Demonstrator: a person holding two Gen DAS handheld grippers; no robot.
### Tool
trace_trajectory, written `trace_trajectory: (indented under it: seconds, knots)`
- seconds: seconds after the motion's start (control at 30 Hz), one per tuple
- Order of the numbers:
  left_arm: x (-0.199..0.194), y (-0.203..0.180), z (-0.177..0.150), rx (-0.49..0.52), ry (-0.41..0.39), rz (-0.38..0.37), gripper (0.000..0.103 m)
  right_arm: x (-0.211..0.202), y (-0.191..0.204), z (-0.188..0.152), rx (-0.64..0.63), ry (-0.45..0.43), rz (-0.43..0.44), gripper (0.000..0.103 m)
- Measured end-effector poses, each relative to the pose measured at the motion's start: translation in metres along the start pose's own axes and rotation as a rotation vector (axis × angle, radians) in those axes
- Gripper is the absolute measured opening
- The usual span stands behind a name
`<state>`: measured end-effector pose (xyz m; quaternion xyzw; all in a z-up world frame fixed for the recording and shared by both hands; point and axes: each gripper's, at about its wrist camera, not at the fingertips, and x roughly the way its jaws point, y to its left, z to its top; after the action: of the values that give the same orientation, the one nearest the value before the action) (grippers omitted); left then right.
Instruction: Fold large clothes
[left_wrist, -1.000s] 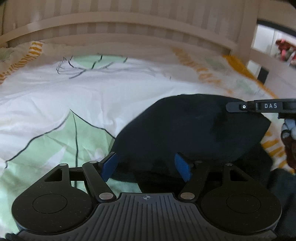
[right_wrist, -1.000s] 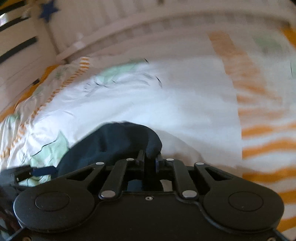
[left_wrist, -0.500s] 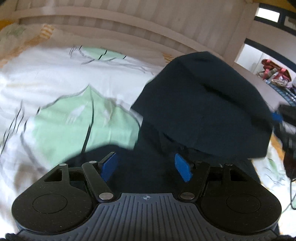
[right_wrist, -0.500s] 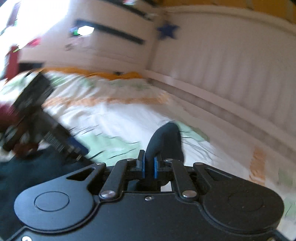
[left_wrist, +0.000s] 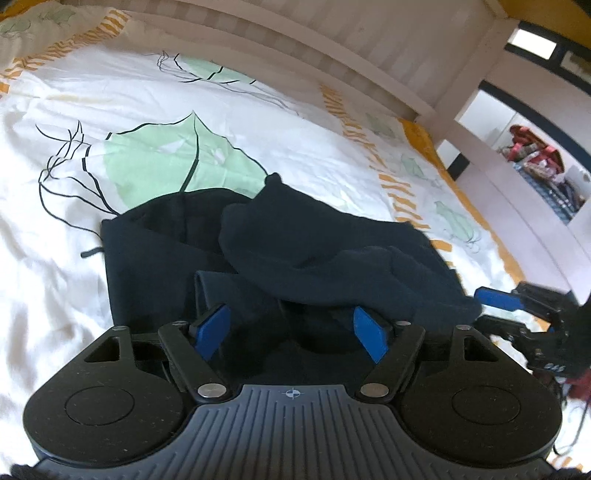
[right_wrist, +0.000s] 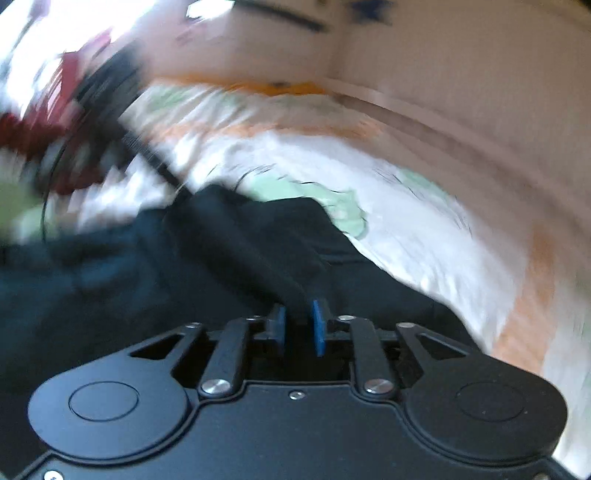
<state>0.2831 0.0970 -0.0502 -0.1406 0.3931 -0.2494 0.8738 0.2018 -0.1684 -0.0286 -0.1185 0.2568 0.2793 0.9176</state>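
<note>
Bed (left_wrist: 48, 266) with a white sheet printed in green leaves and orange stripes; pale slatted headboard (left_wrist: 332, 40) behind, a doorway off to the right in the left wrist view.

Garment (left_wrist: 332, 251): dark navy, lying on the sheet mid-bed. One flap is turned over onto the body, forming a rumpled upper layer with a raised ridge. A drawstring end pokes out at its left edge. Judgement: one fold is laid, roughly; edges are not squared, the top layer bulges, and further folds plus smoothing remain.

Left gripper (left_wrist: 291, 328): blue fingers (left_wrist: 212, 326) wide apart and opening; dark cloth lies beneath and ahead between them, nothing pinched.

Right gripper (right_wrist: 297, 325): own view badly blurred. Jaws opening, a narrow gap showing. A ridge of the garment runs straight into that gap; whether the pads touch it, cannot tell, though it reads as a release. In the left wrist view this gripper sits at the garment's right edge, fingers parted.
</note>
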Motion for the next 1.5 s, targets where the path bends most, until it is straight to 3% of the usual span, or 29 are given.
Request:
trace_trajectory:
  seconds: [0.07, 0.23, 0.4, 0.57, 0.6, 0.63, 0.67, 0.7, 0.83, 0.9, 1.03, 1.27, 1.43, 1.5]
  knots:
    - [-0.001, -0.003, -0.001, -0.004, -0.007, -0.009, 0.073, -0.006, -0.012, -0.002, 0.201, 0.012, 0.024, 0.068]
    - [-0.005, -0.009, -0.012, 0.003, -0.022, -0.018, 0.073, -0.003, -0.028, -0.021, 0.589, 0.057, 0.135, 0.07]
    - [-0.004, -0.01, -0.016, -0.019, -0.04, -0.031, 0.073, 0.027, -0.05, -0.033, 0.907, 0.048, 0.24, 0.07]
    - [-0.005, -0.016, -0.019, -0.009, -0.047, -0.041, 0.073, 0.062, -0.077, -0.041, 1.155, 0.051, 0.206, 0.07]
    - [-0.005, -0.018, -0.02, 0.002, -0.048, -0.039, 0.073, 0.068, -0.082, -0.04, 1.194, 0.054, 0.186, 0.066]
    - [-0.006, -0.02, -0.02, 0.013, -0.048, -0.038, 0.073, 0.071, -0.086, -0.035, 1.198, 0.047, 0.146, 0.06]
    - [-0.007, -0.022, -0.021, 0.025, -0.049, -0.038, 0.073, 0.072, -0.087, -0.028, 1.165, 0.035, 0.112, 0.036]
    - [-0.007, -0.024, -0.021, 0.035, -0.049, -0.039, 0.073, 0.073, -0.086, -0.014, 1.09, 0.018, 0.074, 0.025]
    - [-0.01, -0.031, -0.023, 0.081, -0.06, -0.034, 0.073, 0.06, -0.061, 0.031, 0.645, -0.082, -0.07, 0.025]
    - [-0.008, -0.032, -0.021, 0.09, -0.062, -0.027, 0.074, 0.065, -0.058, 0.027, 0.549, -0.034, -0.126, 0.025]
    - [-0.001, -0.028, -0.013, 0.051, -0.067, -0.007, 0.074, 0.096, -0.062, 0.002, 0.504, 0.147, -0.233, 0.027]
    - [0.019, -0.023, 0.012, -0.043, -0.09, 0.02, 0.073, 0.083, -0.073, -0.019, 0.654, 0.078, -0.195, 0.048]
    - [0.044, -0.011, 0.024, -0.162, -0.053, 0.042, 0.072, 0.073, -0.074, -0.024, 0.719, 0.044, -0.154, 0.052]
    - [0.053, -0.008, 0.026, -0.165, -0.038, 0.064, 0.064, 0.072, -0.073, -0.024, 0.723, 0.042, -0.154, 0.052]
